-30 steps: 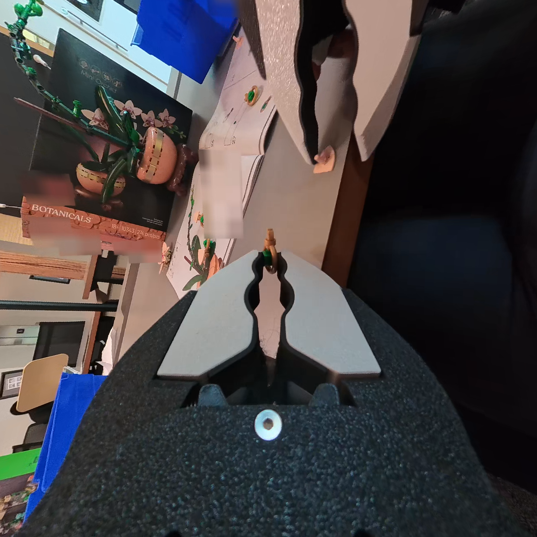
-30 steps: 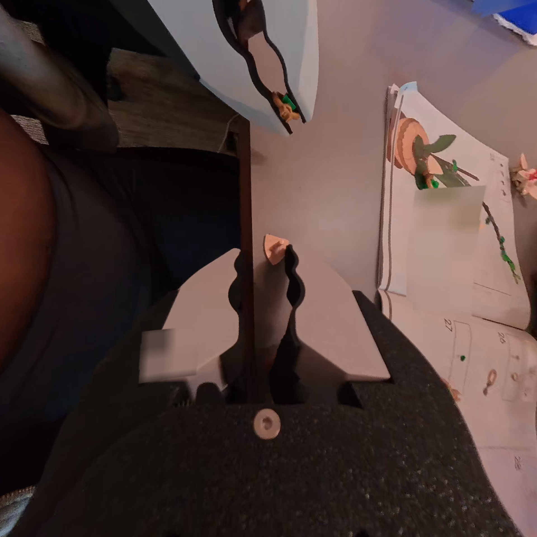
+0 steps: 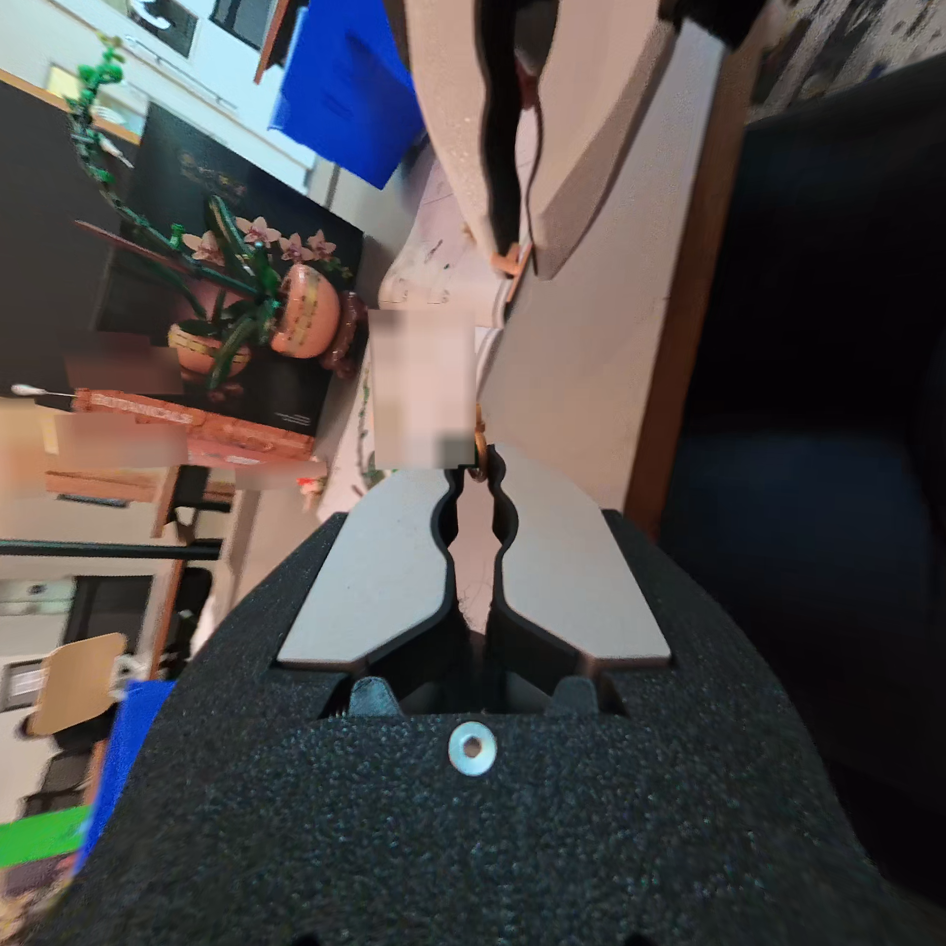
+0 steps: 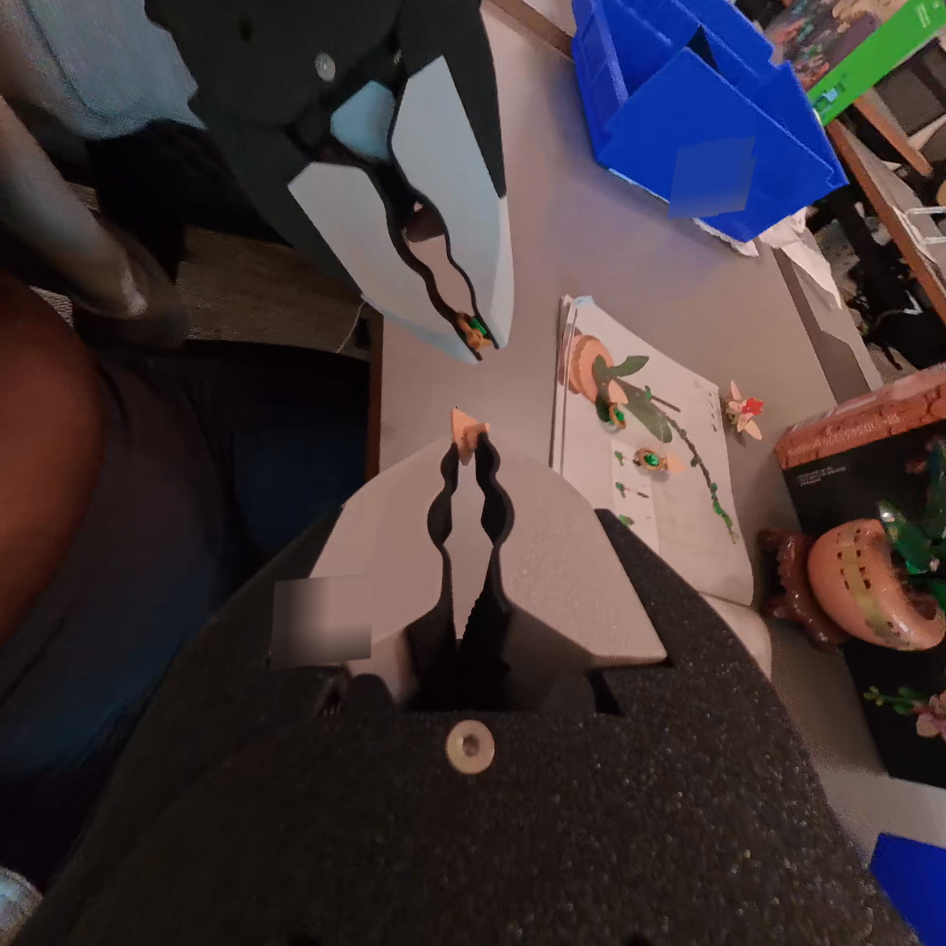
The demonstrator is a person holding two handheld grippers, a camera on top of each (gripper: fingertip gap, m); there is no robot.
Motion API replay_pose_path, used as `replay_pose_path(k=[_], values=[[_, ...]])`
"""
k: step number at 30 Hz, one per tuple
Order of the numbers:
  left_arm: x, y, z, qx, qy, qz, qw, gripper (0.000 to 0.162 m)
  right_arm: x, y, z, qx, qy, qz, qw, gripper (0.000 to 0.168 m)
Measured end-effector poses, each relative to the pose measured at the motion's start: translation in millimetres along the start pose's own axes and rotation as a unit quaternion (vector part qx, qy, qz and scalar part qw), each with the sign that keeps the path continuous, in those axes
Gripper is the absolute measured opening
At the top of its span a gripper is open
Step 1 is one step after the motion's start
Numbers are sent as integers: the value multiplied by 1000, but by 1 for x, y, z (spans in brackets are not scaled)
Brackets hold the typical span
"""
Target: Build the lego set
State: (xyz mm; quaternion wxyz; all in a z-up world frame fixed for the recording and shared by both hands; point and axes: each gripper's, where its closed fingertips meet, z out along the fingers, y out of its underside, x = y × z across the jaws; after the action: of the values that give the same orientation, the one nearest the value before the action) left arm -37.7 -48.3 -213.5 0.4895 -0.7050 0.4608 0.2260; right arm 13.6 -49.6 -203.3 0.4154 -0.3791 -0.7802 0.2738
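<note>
My left gripper is shut on a small tan and green lego piece. It also shows in the right wrist view at the top, with the same piece at its tips. My right gripper is shut on a pale pink petal piece. It shows in the left wrist view at the top, holding the petal. Both grippers hang above the grey table near its front edge, tips a short way apart.
An open instruction booklet lies on the table. A small pink flower, a lego pot model on a brown base and the set's box stand beyond. Blue bins sit at the back. A person's lap is by the table edge.
The right gripper has swung so its view now takes in more of the table, the pot and the bins. The two grippers hold their pieces as before and stand slightly farther apart.
</note>
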Motion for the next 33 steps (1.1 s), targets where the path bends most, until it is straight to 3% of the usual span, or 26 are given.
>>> replay_pose_path(k=[1,5,9,17,33], values=[[-7,-2,1,-12,-17,13,1000,8,3,-2,0,-3,-16,0,1000,6],[-23,-4,6,-82,-67,63,992,8,27,5,7,-62,6,-27,998,6],[-20,-3,13,-132,-59,75,987,8,28,8,19,-81,37,-53,995,7],[-13,-7,19,-154,-39,77,984,8,32,10,21,-73,91,-79,990,7],[-7,-7,23,-173,-18,130,976,8,26,12,24,-91,64,-106,988,6]])
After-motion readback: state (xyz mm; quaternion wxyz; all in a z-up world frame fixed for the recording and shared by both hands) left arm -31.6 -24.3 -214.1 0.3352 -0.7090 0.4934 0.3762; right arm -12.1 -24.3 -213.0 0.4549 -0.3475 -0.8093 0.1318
